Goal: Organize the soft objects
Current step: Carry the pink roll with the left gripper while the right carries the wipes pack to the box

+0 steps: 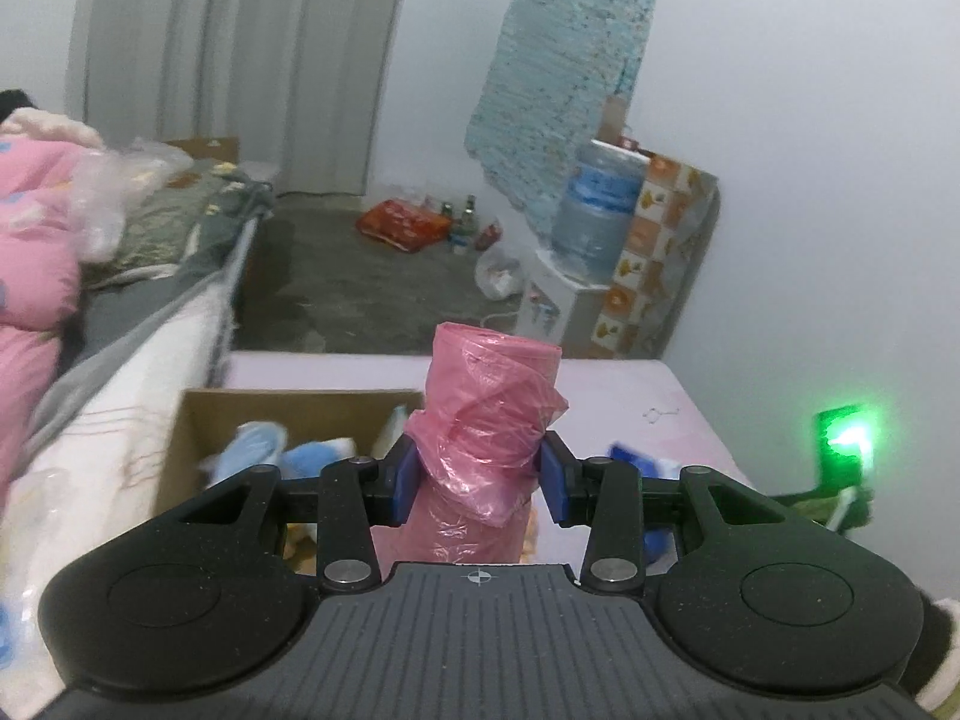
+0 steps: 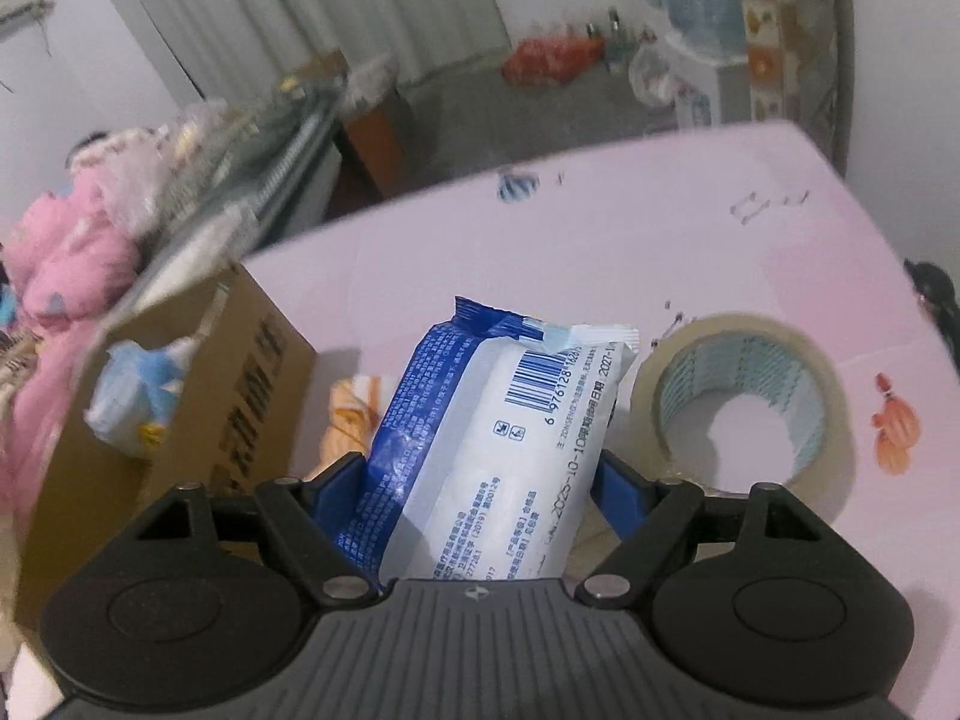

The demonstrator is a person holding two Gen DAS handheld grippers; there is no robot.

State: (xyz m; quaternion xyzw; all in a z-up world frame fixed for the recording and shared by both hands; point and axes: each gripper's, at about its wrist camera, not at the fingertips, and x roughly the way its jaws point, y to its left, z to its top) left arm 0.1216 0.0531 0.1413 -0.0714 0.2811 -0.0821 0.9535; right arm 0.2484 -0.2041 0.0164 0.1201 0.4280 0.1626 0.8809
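1. The left tongs (image 1: 477,474) pinched a pink roll of plastic bags (image 1: 489,420), upright between the blue pads.
2. Behind and to their left stood an open cardboard box (image 1: 198,420) with blue soft items (image 1: 270,450) inside, on the pink bench (image 1: 630,396).
3. The right tongs (image 2: 480,486) gripped a blue-and-white sealed packet (image 2: 480,438), pads touching both its sides.
4. A tape roll (image 2: 750,396) lay just to their right; the box sat to their left.
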